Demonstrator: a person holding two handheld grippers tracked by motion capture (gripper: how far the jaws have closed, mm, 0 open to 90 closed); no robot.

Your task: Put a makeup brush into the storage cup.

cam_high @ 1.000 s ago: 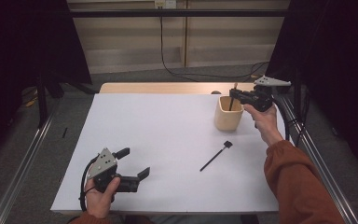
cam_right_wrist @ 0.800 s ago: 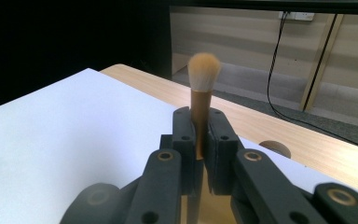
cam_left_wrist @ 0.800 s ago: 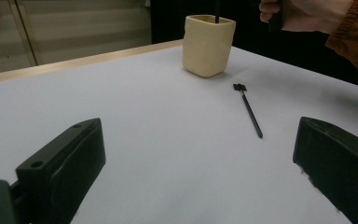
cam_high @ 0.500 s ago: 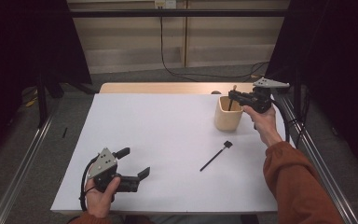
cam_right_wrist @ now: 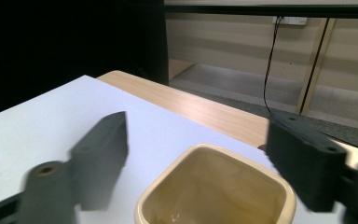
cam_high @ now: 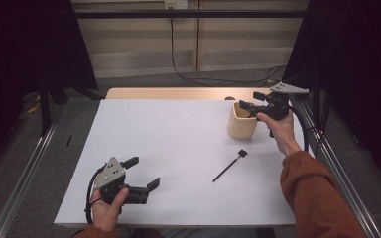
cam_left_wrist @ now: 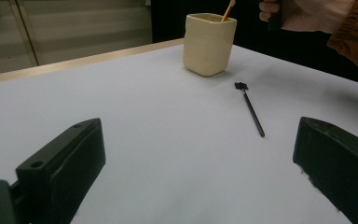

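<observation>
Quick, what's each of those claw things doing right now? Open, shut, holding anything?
Left gripper: open, empty, low over the table.
Right gripper: open, empty, above the cup.

A white sheet covers the wooden worktop, metal rails run along both sides, and behind, a black cable hangs from a wall socket to the grey floor.
</observation>
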